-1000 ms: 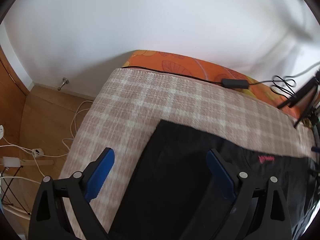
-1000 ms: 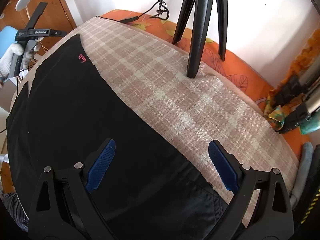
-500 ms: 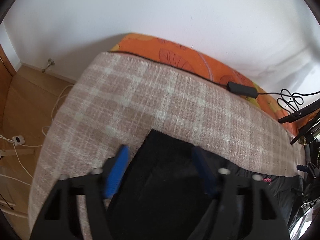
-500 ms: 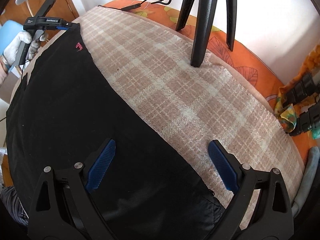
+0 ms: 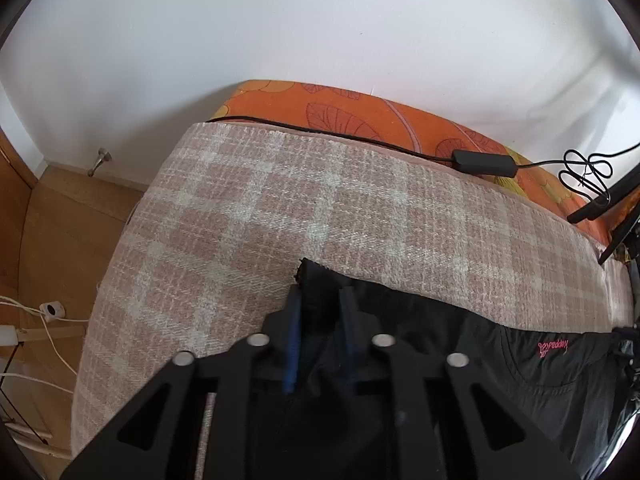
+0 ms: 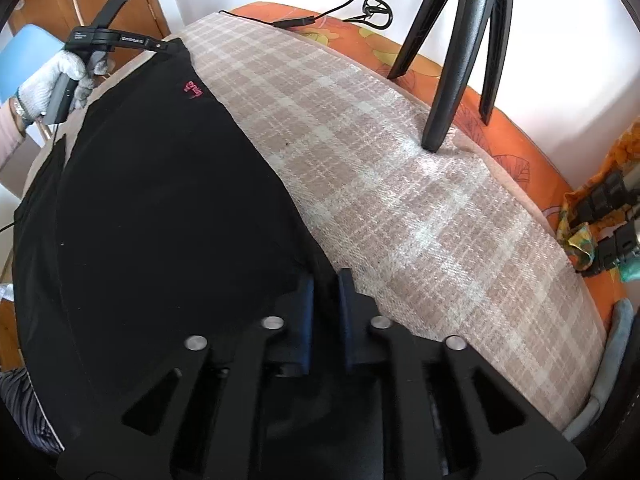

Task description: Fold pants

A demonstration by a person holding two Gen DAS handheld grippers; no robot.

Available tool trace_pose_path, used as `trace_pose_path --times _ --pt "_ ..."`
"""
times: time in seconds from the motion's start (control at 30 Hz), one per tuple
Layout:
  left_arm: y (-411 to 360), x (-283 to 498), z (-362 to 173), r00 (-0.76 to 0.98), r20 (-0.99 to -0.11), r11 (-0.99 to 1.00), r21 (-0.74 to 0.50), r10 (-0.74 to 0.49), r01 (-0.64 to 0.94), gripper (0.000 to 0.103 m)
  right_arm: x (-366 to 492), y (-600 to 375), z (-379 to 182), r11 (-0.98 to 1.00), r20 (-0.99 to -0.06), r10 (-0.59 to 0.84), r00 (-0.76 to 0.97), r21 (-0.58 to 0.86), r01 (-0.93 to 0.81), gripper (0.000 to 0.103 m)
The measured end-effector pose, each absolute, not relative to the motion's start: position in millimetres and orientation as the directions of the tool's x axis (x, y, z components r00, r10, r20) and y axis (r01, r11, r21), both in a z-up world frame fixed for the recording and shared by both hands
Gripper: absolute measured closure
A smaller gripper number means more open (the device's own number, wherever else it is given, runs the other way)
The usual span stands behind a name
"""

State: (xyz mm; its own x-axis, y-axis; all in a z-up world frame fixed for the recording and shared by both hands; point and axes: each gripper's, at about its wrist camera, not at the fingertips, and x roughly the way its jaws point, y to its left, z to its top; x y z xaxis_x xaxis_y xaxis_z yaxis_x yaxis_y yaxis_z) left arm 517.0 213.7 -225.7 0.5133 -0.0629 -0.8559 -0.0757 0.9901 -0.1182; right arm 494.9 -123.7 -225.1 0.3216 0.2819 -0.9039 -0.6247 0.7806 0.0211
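Checked pink-and-white blanket (image 5: 360, 208) is covering the bed, orange leaf-print sheet (image 5: 360, 116) showing along the wall. Black pants (image 6: 168, 208) are lying flat across it. My left gripper (image 5: 320, 300) is closing, pinching a pants corner. My right gripper (image 6: 326, 280) is closing on the pants edge; fabric there is too dark to read. Tripod (image 6: 460, 48) top is getting cut off.

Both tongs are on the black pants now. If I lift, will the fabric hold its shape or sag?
Likely it sags: the black pants lie flat and thin on the plaid blanket, with soft creases near the logo. The left tongs and right tongs are closing on opposite ends, so the middle probably droops. The sheen suggests slippery cloth.
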Motion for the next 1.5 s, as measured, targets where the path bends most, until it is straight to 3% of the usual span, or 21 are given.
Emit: trace_pose_path --times 0.13,0.5,0.9,1.23,1.5 --pt "211 504 -218 0.538 -0.840 0.988 -0.132 -0.072 -0.074 0.099 487 -127 -216 0.786 -0.892 0.282 0.353 0.003 -0.618 0.097" --pt "209 468 -191 0.605 -0.786 0.982 -0.184 -0.128 -0.031 0.100 470 -131 -198 0.786 -0.872 0.301 0.386 -0.003 -0.619 0.098" --pt "238 431 -149 0.674 -0.719 0.973 -0.232 -0.167 -0.007 0.101 380 -122 -127 0.758 -0.817 0.348 0.459 -0.043 -0.651 0.098" --pt "254 333 -116 0.730 -0.656 0.963 -0.269 -0.193 0.014 0.101 266 -96 -111 0.707 -0.814 0.379 0.441 -0.053 -0.706 0.098" --pt "274 227 -140 0.730 -0.659 0.961 -0.277 -0.183 -0.009 0.101 188 -72 -147 0.659 -0.855 0.363 0.370 -0.045 -0.751 0.098"
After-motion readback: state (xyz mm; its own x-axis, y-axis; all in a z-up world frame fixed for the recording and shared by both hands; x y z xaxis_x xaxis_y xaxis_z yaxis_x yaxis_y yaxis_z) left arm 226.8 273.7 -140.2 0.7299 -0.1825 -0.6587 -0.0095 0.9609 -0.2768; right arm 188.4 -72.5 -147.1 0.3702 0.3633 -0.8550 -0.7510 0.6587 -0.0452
